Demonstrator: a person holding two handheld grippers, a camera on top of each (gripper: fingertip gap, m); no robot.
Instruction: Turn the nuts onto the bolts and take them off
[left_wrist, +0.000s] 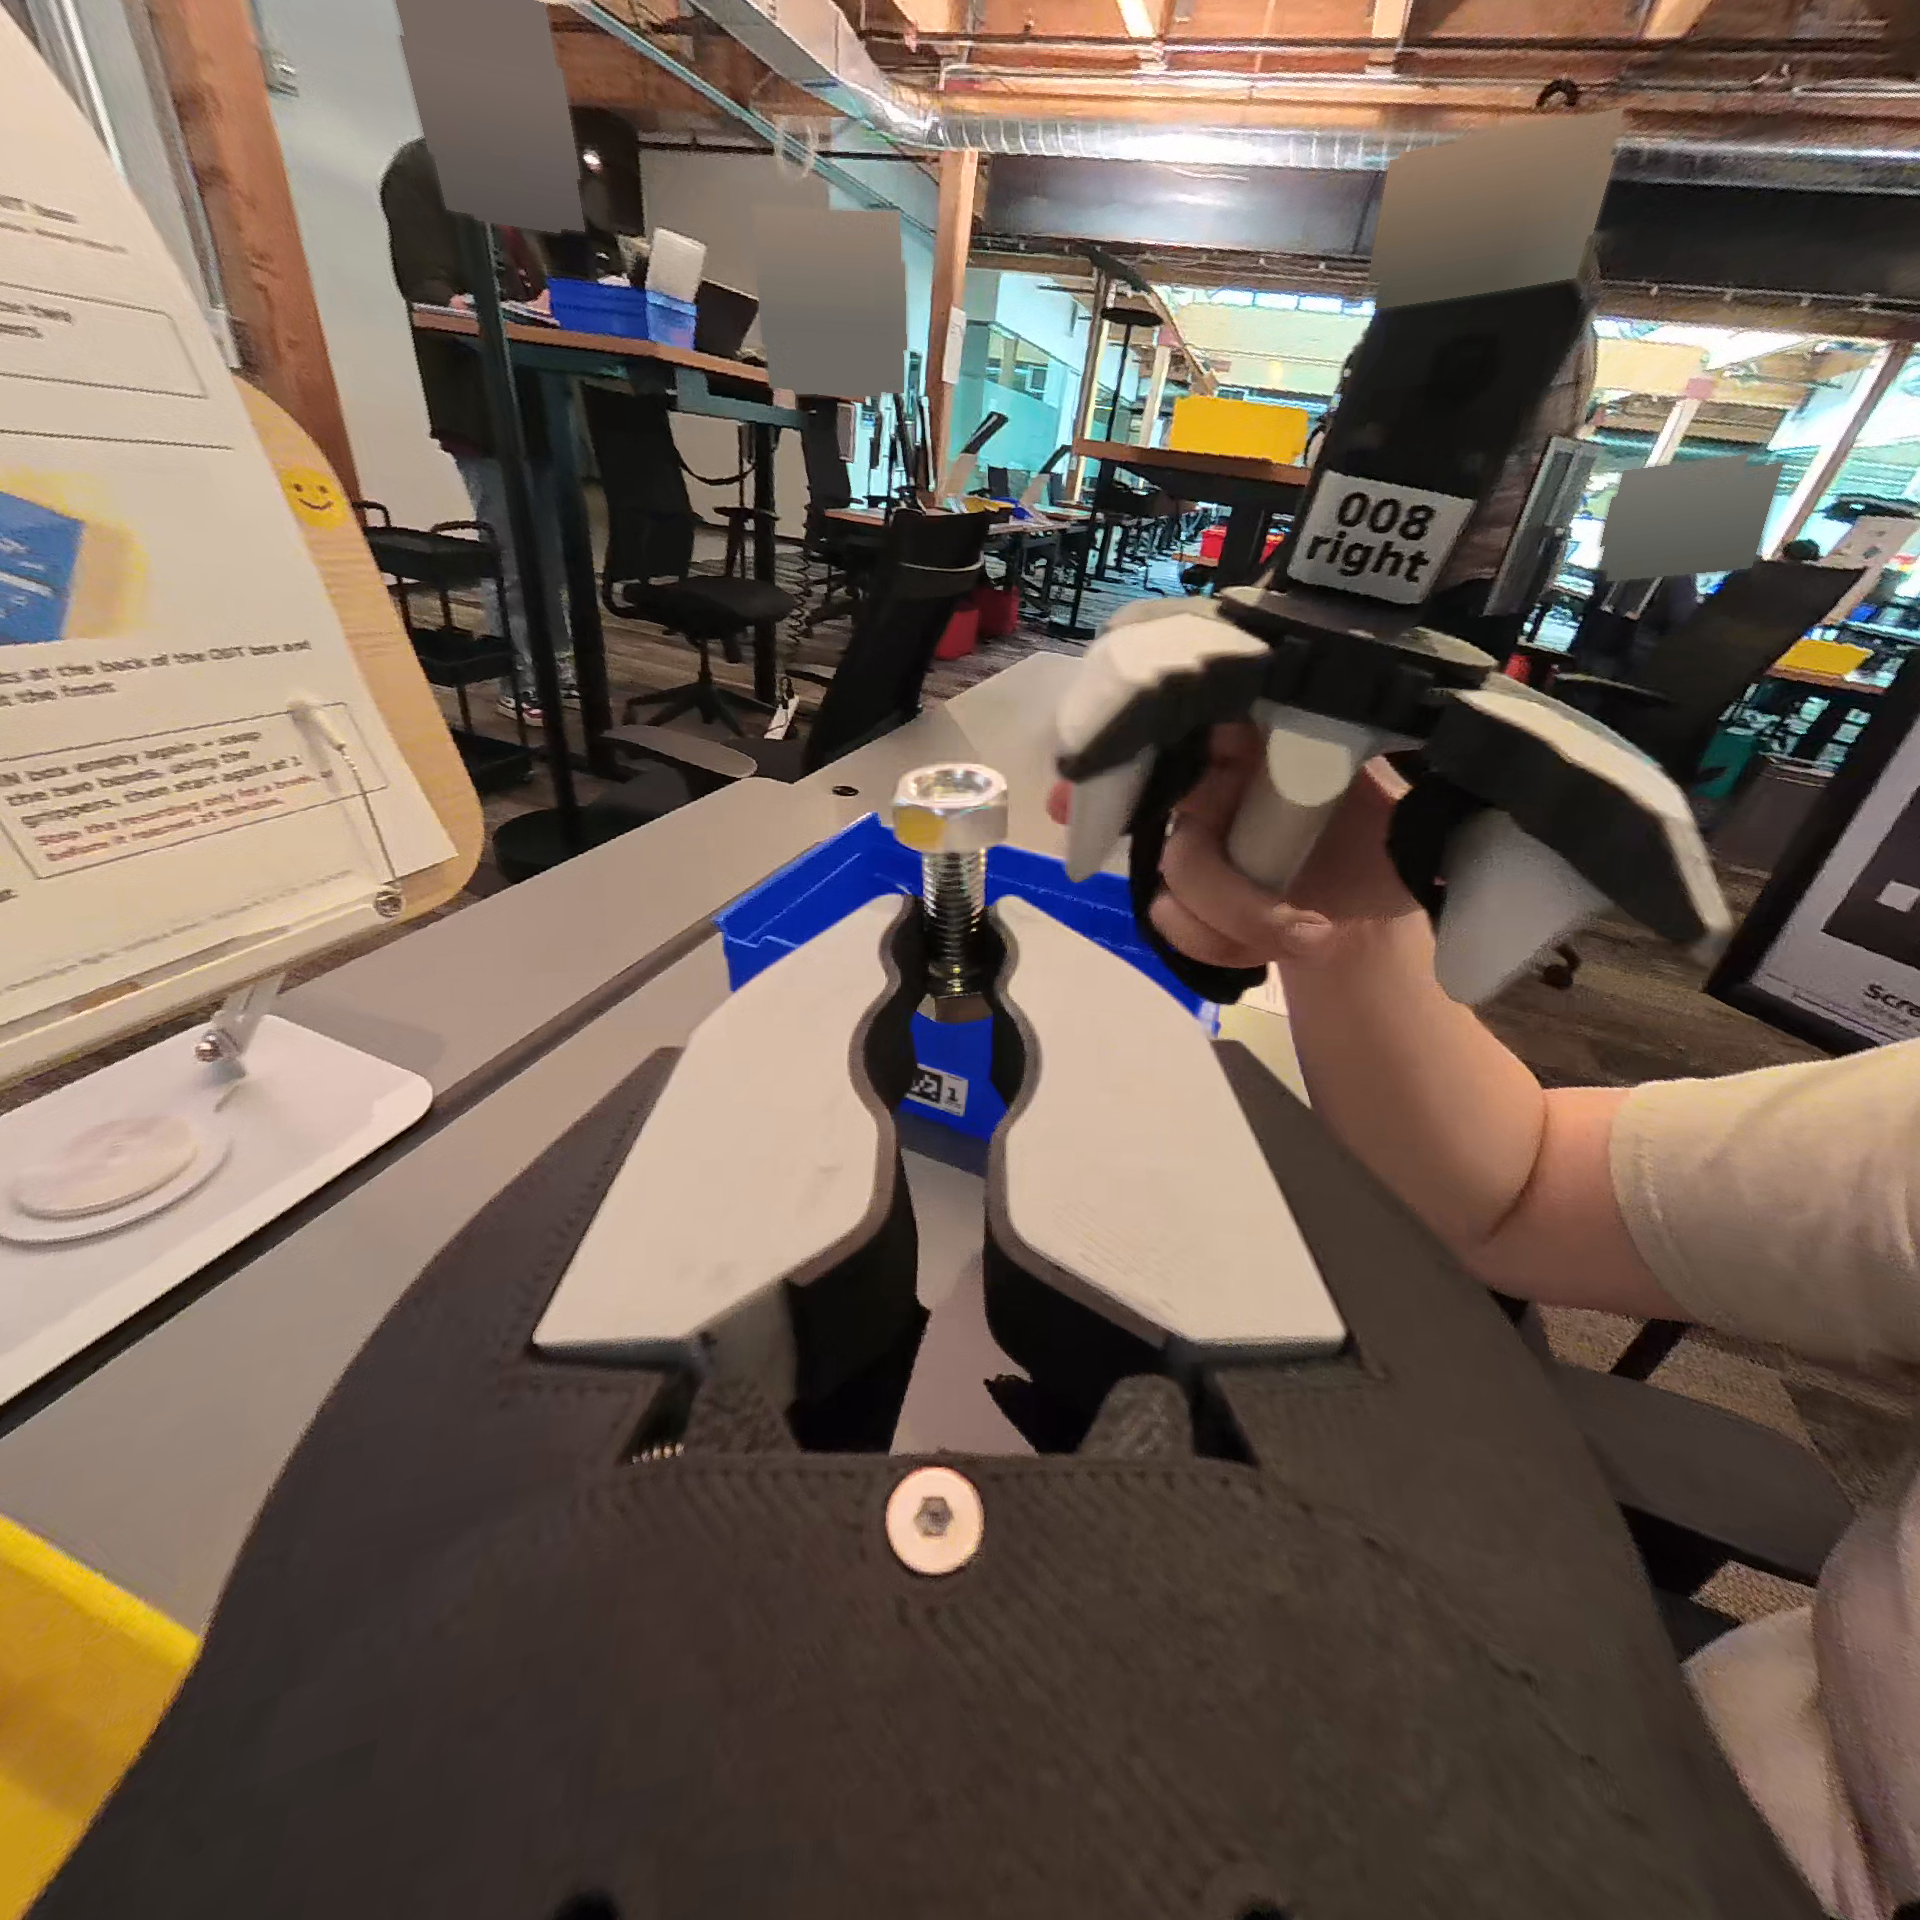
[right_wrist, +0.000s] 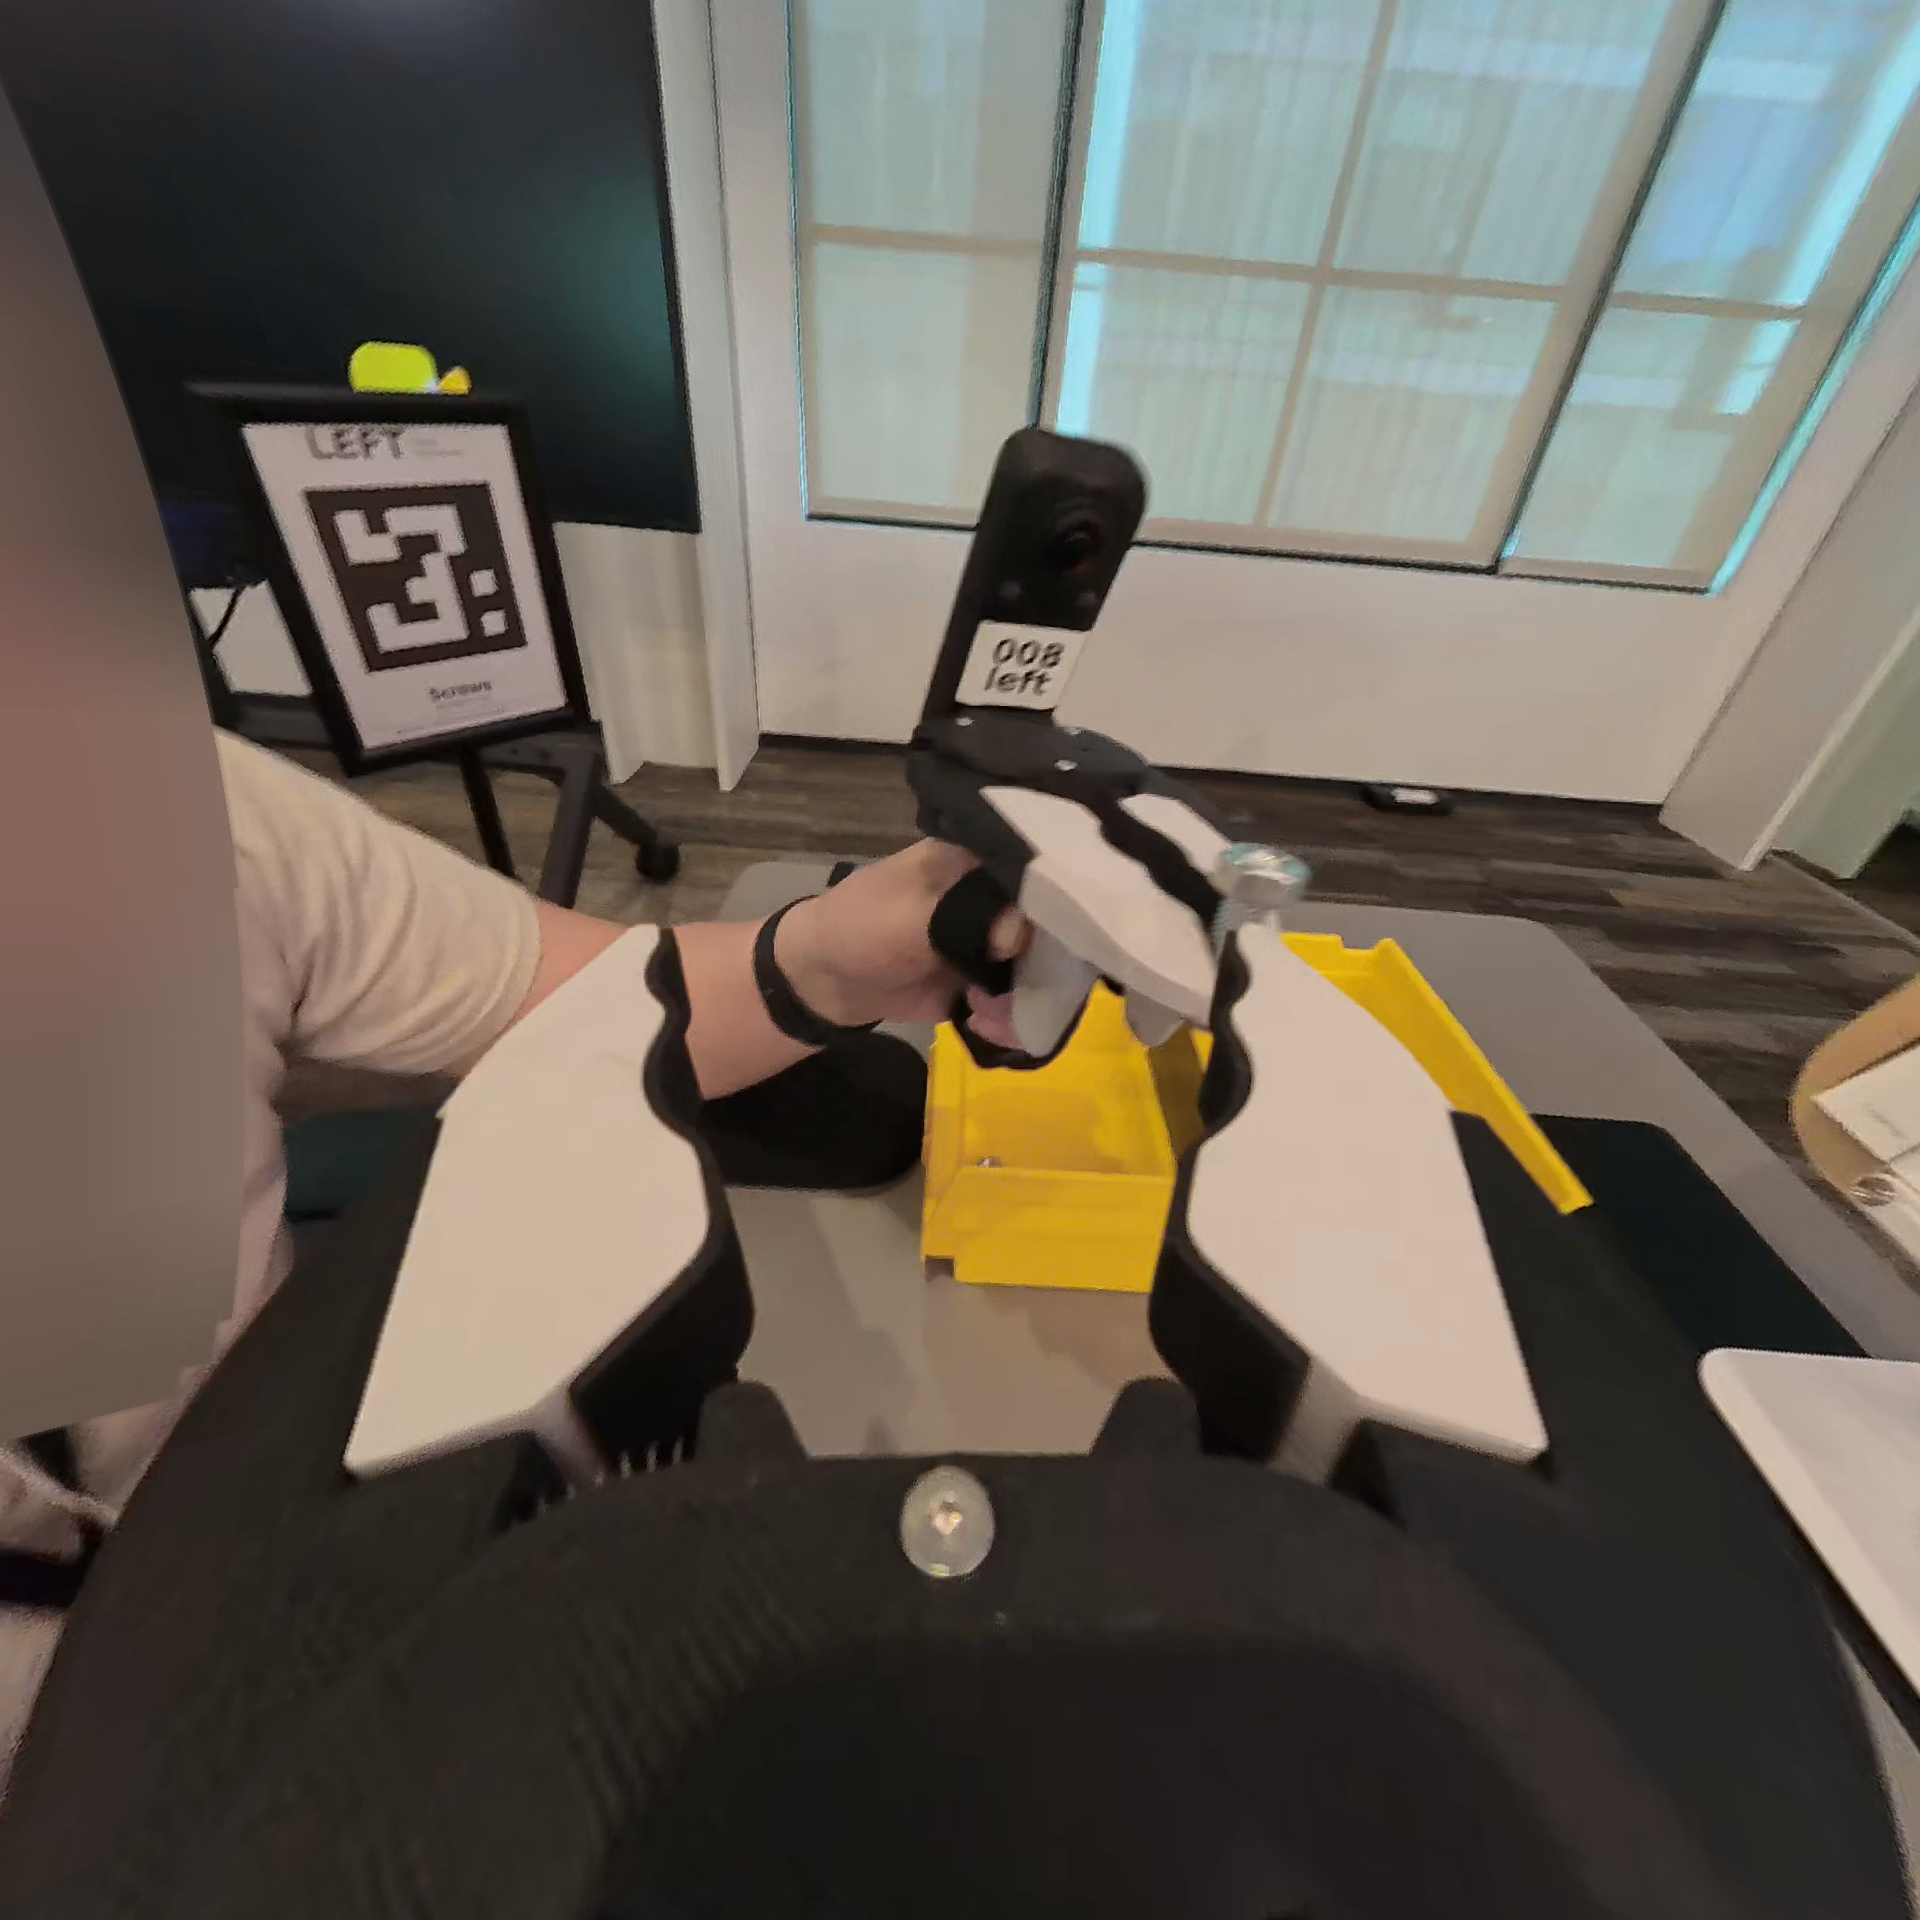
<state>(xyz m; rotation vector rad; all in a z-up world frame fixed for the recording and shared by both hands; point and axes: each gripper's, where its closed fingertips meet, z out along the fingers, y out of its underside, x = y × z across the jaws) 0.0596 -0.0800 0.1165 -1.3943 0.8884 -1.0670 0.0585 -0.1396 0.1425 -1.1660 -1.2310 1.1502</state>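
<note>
My left gripper (left_wrist: 951, 935) is shut on a silver bolt (left_wrist: 949, 883) and holds it upright over the blue bin (left_wrist: 790, 935). A hex piece (left_wrist: 949, 808) sits at the top of the thread. A second hex piece (left_wrist: 956, 1003) sits low between the fingers; I cannot tell which is the nut. My right gripper (right_wrist: 951, 945) is open and empty. In the left wrist view it (left_wrist: 1278, 925) hangs to the right of the bolt, apart from it. In the right wrist view the left gripper (right_wrist: 1210, 935) and the bolt (right_wrist: 1260, 875) show just past my right fingertip.
A yellow bin (right_wrist: 1039, 1195) stands on the grey table (right_wrist: 831, 1351) below both grippers; its corner also shows in the left wrist view (left_wrist: 62, 1714). An instruction board on a white stand (left_wrist: 156, 623) is at the left. A framed marker sign (right_wrist: 405, 582) stands behind.
</note>
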